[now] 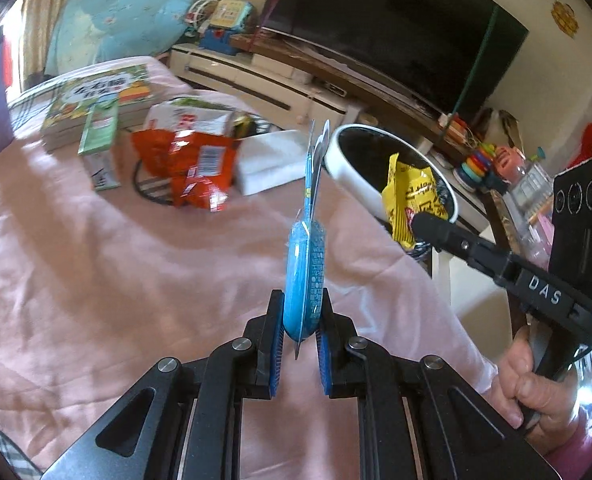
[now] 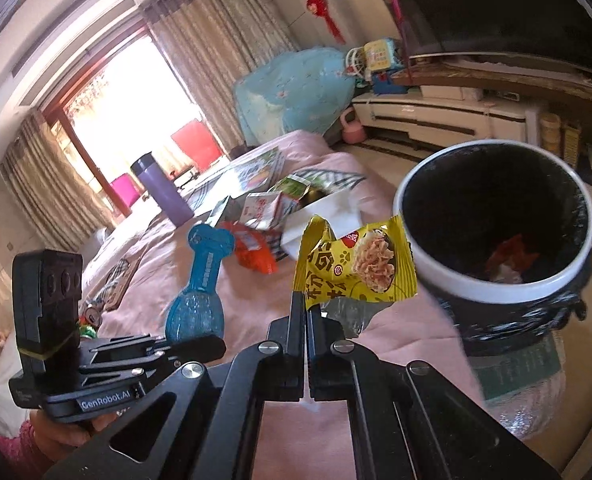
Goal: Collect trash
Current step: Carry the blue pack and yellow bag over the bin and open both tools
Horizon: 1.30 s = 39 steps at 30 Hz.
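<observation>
My left gripper (image 1: 300,312) is shut on a blue blister pack (image 1: 305,272), held edge-on above the pink bedspread (image 1: 96,260); from the right wrist view the blue pack (image 2: 200,288) stands beside my left gripper (image 2: 194,346). My right gripper (image 2: 305,304) is shut on the corner of a yellow snack wrapper (image 2: 355,266), held up just left of the black bin with a white rim (image 2: 495,280). In the left wrist view the yellow wrapper (image 1: 413,200) hangs from my right gripper (image 1: 419,222) in front of the bin (image 1: 351,172). An orange-red wrapper (image 1: 192,168) lies on the bed.
Books (image 1: 92,100), a green carton (image 1: 100,140), a white and red bag (image 1: 192,118) and a white box (image 1: 272,160) lie on the far side of the bed. A purple flask (image 2: 162,188) stands there too. Trash lies inside the bin. A TV stand (image 1: 296,80) runs behind.
</observation>
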{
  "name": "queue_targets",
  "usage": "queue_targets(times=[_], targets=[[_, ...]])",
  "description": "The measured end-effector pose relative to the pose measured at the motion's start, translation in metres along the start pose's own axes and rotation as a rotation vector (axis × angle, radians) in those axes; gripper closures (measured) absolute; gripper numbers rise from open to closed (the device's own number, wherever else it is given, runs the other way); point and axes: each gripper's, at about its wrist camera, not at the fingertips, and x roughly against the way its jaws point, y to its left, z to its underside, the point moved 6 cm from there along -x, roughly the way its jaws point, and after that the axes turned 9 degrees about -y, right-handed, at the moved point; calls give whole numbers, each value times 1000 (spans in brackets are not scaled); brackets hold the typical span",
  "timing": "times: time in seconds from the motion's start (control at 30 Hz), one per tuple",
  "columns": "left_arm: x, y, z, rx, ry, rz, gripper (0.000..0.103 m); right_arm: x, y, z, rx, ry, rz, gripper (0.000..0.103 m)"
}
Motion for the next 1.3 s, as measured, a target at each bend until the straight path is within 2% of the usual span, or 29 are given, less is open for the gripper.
queue_targets(times=[0.23, 0.57, 0.83, 1.3], targets=[[-22, -23, -12, -38, 19, 20, 90, 17, -26, -17, -12, -42, 35, 103], [-70, -56, -39, -66, 48, 43, 90, 25, -68, -34, -29, -57, 90, 103], [-120, -80, -71, -107, 77, 46, 90, 18, -108, -49, -43, -38, 134, 103], [-192, -99, -104, -127, 149, 17, 90, 0, -139, -62, 7, 39, 178, 103]])
